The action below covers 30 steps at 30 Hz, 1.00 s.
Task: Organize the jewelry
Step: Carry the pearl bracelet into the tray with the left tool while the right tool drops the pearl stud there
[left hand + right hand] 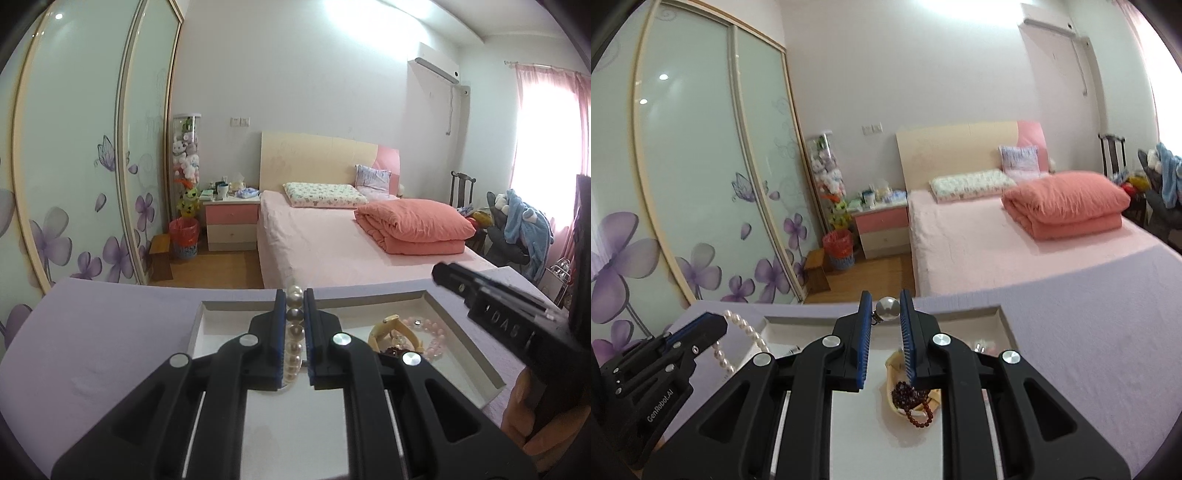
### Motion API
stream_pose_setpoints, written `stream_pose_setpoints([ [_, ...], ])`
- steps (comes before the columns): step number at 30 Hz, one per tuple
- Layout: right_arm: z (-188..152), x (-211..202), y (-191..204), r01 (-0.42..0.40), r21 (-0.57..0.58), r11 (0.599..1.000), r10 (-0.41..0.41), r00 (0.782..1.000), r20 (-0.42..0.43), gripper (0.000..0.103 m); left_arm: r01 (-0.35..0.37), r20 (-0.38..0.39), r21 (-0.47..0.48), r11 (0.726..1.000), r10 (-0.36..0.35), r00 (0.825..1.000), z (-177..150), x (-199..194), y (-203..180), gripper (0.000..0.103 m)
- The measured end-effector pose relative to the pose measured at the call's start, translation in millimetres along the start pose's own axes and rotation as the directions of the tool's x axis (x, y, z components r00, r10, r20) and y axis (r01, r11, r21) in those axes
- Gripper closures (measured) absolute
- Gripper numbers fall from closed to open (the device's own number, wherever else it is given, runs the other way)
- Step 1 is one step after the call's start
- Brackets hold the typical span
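Observation:
My left gripper (294, 295) is shut on a pearl bracelet (293, 334) and holds it over a white tray (210, 325) sunk in the lilac table. The bracelet also shows in the right wrist view (738, 325), hanging from the left gripper (713, 326). My right gripper (886, 308) is shut on a pearl earring (887, 308) with a small metal clasp, above the tray (1004, 325). In the tray lie a cream watch (388, 328), a pink bead bracelet (432, 332) and a dark red bead bracelet (916, 406). The right gripper (439, 275) shows at the right of the left view.
The lilac table (110, 339) surrounds the tray. Beyond its far edge is a pink bed (332, 243) with a folded orange quilt (413, 229), a bedside cabinet (231, 221), and a wardrobe with flower-printed doors (74, 184) at the left.

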State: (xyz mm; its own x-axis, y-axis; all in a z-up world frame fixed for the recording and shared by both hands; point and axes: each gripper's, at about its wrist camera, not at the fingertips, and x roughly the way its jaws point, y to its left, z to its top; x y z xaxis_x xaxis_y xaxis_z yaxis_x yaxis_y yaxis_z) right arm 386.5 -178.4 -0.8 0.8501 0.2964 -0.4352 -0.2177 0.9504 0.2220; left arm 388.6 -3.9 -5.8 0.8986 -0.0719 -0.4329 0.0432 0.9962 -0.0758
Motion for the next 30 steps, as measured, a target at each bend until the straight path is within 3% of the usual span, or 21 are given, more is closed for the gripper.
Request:
stream_pose_setpoints([
  [14, -16.8, 26.5, -5.6, 0.014, 0.026, 1.0, -0.012, 0.995, -0.104, 0.083, 0.01, -0.06, -0.016, 1.0, -0.011, 0.998, -12.7, 28.6, 8.8, 0.091],
  [21, -15.3, 13.1, -16.9, 0.023, 0.048, 0.999, -0.018, 0.996, -0.088, 0.08, 0.003, -0.063, -0.021, 1.0, -0.004, 0.998, -11.5, 28.3, 7.9, 0.087],
  [30, -22.2, -20.3, -17.2, -0.007, 0.043, 0.999, 0.01, 0.997, -0.073, 0.08, -0.04, -0.05, -0.049, 0.998, 0.038, 0.998, -22.8, -3.4, 29.7, 0.08],
])
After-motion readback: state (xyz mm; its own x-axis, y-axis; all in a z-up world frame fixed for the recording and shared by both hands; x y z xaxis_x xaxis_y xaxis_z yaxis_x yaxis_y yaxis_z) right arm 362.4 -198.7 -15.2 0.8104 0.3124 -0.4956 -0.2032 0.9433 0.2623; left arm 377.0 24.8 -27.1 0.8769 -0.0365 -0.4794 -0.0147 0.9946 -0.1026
